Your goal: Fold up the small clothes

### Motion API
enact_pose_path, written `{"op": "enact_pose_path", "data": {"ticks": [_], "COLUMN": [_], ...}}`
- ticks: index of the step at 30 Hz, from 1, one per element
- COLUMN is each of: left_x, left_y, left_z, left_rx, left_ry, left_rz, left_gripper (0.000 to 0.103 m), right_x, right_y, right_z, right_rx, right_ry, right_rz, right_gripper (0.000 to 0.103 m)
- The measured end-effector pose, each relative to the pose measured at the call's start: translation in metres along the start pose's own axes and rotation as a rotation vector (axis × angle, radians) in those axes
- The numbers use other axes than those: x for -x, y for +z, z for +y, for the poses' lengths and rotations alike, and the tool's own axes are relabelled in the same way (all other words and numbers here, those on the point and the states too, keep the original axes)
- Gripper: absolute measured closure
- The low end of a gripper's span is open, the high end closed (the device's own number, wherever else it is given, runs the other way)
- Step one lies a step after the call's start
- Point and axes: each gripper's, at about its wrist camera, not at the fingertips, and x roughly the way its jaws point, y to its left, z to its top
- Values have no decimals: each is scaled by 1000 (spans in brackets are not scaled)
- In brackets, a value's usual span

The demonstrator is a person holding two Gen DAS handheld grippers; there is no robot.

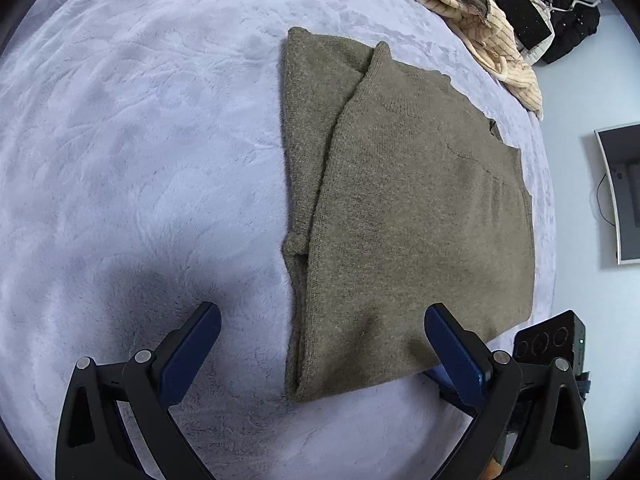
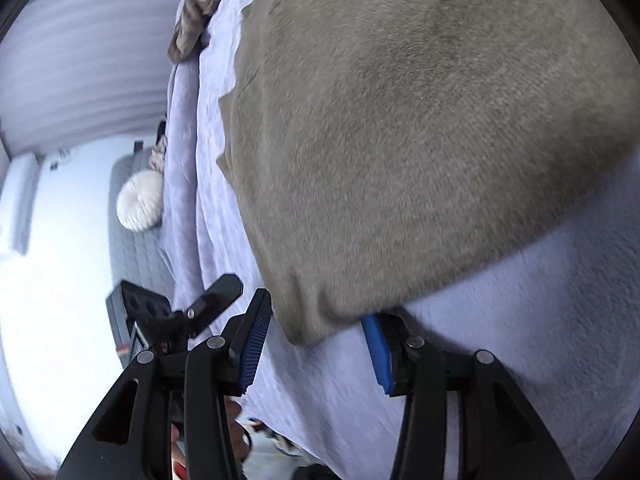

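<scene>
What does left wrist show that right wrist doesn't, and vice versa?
Left wrist only: the whole olive sweater with one side folded over along its left edge, a black bag and a wall screen at far right, and the open left gripper over the sweater's near hem.

Right wrist only: the open right gripper at the sweater's near corner, pads not pressing it, a round white cushion, and a ribbed wall.

Both: the sweater, the lilac blanket, and the cream and brown clothes pile.
</scene>
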Motion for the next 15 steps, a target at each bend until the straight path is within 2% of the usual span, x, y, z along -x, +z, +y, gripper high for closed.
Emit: {"op": "enact_pose_path", "data": {"ticks": [4, 6, 8, 9, 10, 12, 15], "left_x": [-4, -10, -14, -16, -18, -20, -27], "left_y": [7, 13, 19, 22, 25, 33, 47], "left_z": [8, 11, 13, 13, 12, 13, 10], "left_rx": [47, 67, 78, 80, 82, 88, 108], "left_ry": [-85, -127, -157, -167, -175, -205, -274], "left_rz": [16, 29, 37, 39, 40, 44, 57], "left_gripper": [1, 1, 1, 1, 1, 1, 1], "right_x": [-17, -29, -33, -33, -30, -23, -11], "right_y": [6, 7, 10, 11, 14, 17, 20], "right_z": [-3, -3, -10, -12, -16, -14, 3], "right_rx": [-44, -84, -134, -151, -163, -153, -67], "right_ry": [57, 124, 187, 205, 221, 278, 311], "right_rz": [15, 36, 44, 45, 42, 34, 40], "right_gripper": [51, 52, 64, 85, 94, 94, 94]}}
